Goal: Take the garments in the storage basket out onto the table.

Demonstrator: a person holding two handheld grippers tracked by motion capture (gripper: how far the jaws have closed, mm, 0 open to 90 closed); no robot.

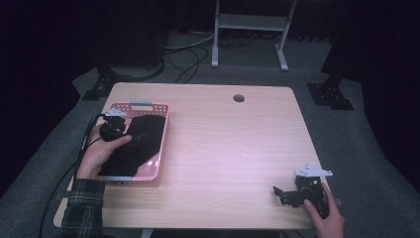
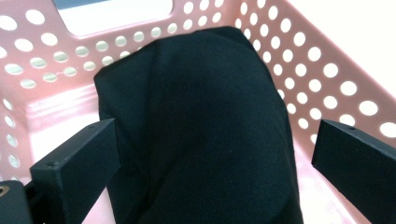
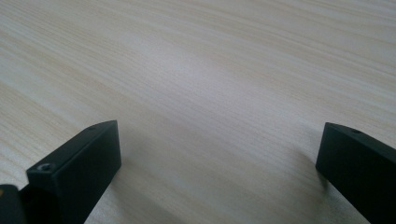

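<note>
Looking down from the high view, we saw a pink perforated basket [image 1: 161, 144] at the left side of the wooden desk [image 1: 223, 148], with a black cloth [image 1: 141, 144] lying inside it and covering most of its floor. Our left gripper [image 1: 115, 130] was held over the basket's near-left part, right above the cloth, with the left hand [image 1: 99, 153] wrapped around it and a plaid sleeve [image 1: 85, 206] coming in from the bottom edge. In the left gripper view, the jaws stood wide apart on either side of a raised fold of the black cloth [image 2: 201, 130]; the left jaw sat just against the fabric's edge, while the right jaw was apart from it, close to the basket's dotted wall [image 2: 327, 70]. They had hold of nothing. The cloth rose in a hump between them and ran toward the far wall with its handle slot.

Our right gripper [image 1: 292, 193] rested low at the near-right corner of the desk, well apart from the basket, the right hand [image 1: 324, 213] behind it. In the right gripper view its jaws were likewise spread wide and empty, with bare wood grain [image 3: 210, 93] between them.
</note>
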